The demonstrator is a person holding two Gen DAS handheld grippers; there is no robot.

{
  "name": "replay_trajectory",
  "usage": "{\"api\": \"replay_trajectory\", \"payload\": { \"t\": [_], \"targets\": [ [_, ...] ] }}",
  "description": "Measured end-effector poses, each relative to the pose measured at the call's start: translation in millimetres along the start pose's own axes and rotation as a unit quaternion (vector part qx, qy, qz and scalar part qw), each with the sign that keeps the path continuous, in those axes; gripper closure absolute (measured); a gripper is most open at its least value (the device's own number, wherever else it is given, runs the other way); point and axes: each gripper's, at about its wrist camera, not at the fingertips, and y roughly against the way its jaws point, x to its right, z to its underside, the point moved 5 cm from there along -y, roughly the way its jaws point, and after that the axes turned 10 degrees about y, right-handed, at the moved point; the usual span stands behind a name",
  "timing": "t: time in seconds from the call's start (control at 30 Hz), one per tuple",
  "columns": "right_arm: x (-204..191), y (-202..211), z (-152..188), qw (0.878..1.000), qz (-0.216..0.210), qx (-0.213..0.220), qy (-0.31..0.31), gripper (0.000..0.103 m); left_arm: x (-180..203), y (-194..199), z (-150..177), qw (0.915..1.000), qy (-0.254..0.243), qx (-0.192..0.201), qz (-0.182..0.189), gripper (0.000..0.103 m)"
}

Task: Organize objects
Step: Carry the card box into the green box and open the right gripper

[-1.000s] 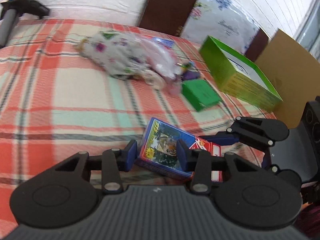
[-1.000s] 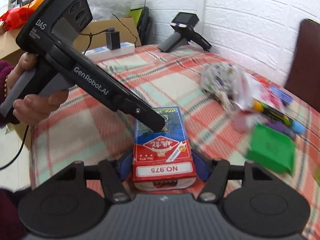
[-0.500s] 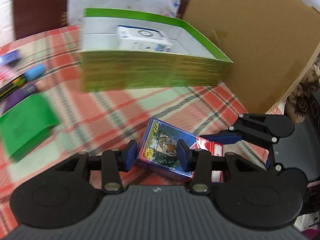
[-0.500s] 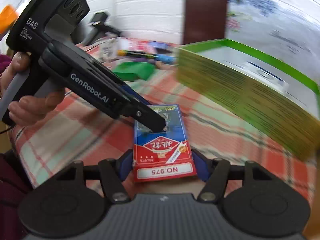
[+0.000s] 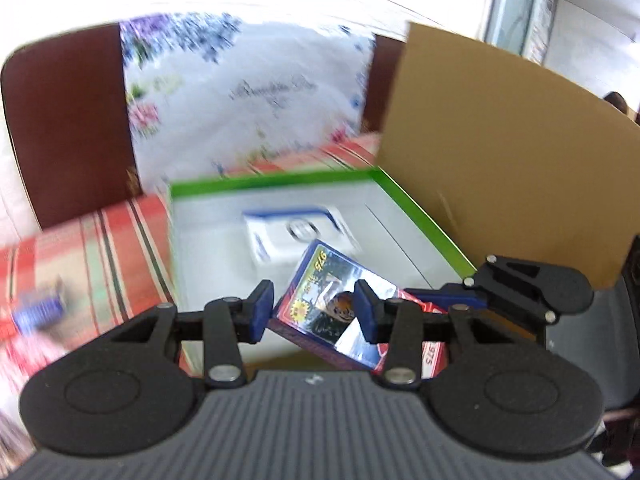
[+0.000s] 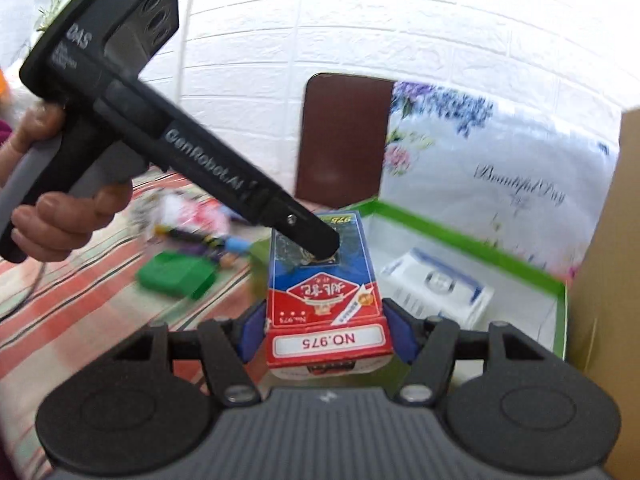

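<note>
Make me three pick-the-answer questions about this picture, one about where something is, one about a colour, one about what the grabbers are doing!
1. Where is the white packet?
A. Inside the green-rimmed box
B. On the chair
C. Under the cardboard

2. What colour is the card box's near end?
A. Yellow
B. Red
C. Black

3. How is the card box held?
A. Lying loose
B. By one gripper
C. By the left gripper and right gripper together

Answers: 1 A, it lies on the box's white floor. 2 B, red surrounds the number label. 3 C, both clamp it.

Two grippers (image 5: 314, 312) (image 6: 324, 332); one card box (image 6: 324, 292); one green-rimmed tray (image 6: 460, 232) containing one white packet (image 6: 440, 284); one green case (image 6: 176, 276); one cardboard sheet (image 5: 500, 152); one checked tablecloth (image 6: 80, 304).
</note>
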Motion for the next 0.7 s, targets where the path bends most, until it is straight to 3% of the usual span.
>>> {"api": "replay_trajectory", "payload": {
  "t": [0.2, 0.3, 0.53, 0.7],
  "targets": [
    [17, -54, -4, 0.999, 0.037, -0.012, 0.015, 0.041, -29, -41, -14, 0.9993, 0.021, 0.005, -0.031, 0.057],
    [25, -71, 3, 0.999, 0.047, -0.018, -0.01, 0.034, -37, -56, -9, 0.9979, 0.038, -0.017, -0.049, 0.057],
    [30, -50, 15, 0.995, 0.057, -0.003, -0.084, 0.034, -31, -44, 20, 0.9973, 0.022, -0.025, -0.065, 0.057],
    [15, -9, 17, 0.99, 0.083, 0.03, -0.114, 0.034, -23, -18, 32, 0.9968, 0.008, -0.003, -0.08, 0.056]
  ]
}}
